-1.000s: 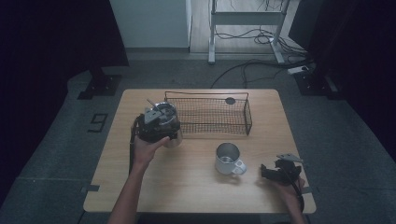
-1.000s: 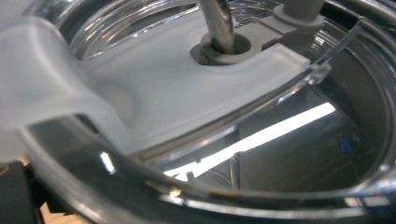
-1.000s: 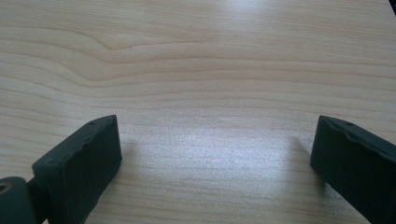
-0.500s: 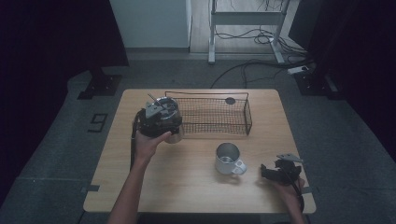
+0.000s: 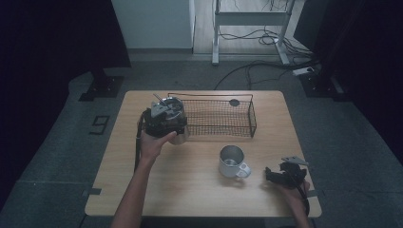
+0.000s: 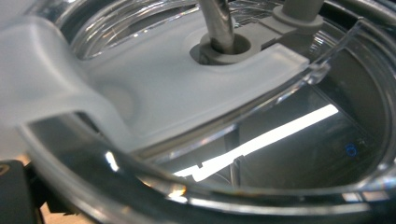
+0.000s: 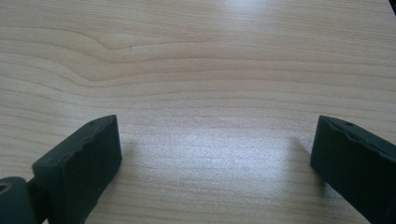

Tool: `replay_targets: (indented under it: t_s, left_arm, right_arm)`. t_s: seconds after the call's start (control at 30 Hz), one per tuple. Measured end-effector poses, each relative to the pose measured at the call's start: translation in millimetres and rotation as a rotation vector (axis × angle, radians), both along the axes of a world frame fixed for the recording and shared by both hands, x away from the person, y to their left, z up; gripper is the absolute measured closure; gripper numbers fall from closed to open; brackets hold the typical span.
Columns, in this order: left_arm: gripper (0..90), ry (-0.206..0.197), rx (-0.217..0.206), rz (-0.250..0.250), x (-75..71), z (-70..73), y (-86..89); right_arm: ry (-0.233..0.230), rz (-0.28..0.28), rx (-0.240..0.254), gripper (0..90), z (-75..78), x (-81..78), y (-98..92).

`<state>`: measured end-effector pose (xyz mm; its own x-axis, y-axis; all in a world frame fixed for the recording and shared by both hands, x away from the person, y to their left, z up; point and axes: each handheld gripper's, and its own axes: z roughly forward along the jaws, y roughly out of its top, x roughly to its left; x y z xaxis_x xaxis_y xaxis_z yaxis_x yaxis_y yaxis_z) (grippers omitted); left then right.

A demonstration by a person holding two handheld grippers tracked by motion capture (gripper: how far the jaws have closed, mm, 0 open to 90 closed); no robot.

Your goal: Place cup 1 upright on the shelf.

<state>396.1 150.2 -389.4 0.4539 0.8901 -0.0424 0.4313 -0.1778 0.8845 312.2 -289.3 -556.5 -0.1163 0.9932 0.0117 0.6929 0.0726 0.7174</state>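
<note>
High view: the left tool (image 5: 164,124) is held up at the left end of the black wire basket (image 5: 218,118), with a clear plastic lidded cup with a straw (image 5: 169,109) at its front; the person's left hand (image 5: 154,142) grips it from below. How far its jaws stand apart cannot be told. A silver metal mug (image 5: 232,161) stands on the light wooden tabletop (image 5: 190,185), in front of the basket. The right tool (image 5: 284,175) rests low near the tabletop's right front corner, right of the mug and apart from it.

Left gripper view: the clear cup's lid (image 6: 187,93) sits very close, with a grey straw (image 6: 218,23) going through its hole; the jaws are hidden.

Right gripper view: two black jaws stand wide apart over bare wood grain (image 7: 201,70), nothing between them.
</note>
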Motion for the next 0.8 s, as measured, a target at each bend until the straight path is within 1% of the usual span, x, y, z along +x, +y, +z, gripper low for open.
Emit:
replay_targets:
  t_s: [0.37, 0.43, 0.5, 0.63, 0.8]
  left_arm:
    - [4.1, 0.0, -0.004, 0.002, 12.6, 6.6, -4.2]
    - [4.1, -0.01, 0.003, 0.001, 14.3, 8.9, -5.1]
    - [4.1, -0.026, 0.0, 0.001, 15.3, 10.5, -5.8]
    - [4.1, -0.014, -0.011, -0.012, 20.5, 11.7, -7.7]
    - [4.1, -0.008, 0.0, -0.009, 27.9, 13.5, -10.2]
  right_arm:
    - [-0.002, 0.0, 0.0, 1.6, -0.2, 0.0, 0.0]
    - [-0.001, 0.001, -0.002, 1.6, -0.1, 0.0, -0.1]
    - [-0.001, 0.001, -0.002, 1.6, -0.1, 0.0, -0.1]
    - [-0.001, 0.001, -0.002, 1.6, -0.1, 0.0, -0.1]
    - [-0.003, 0.001, -0.001, 1.6, -0.3, 0.0, -0.2]
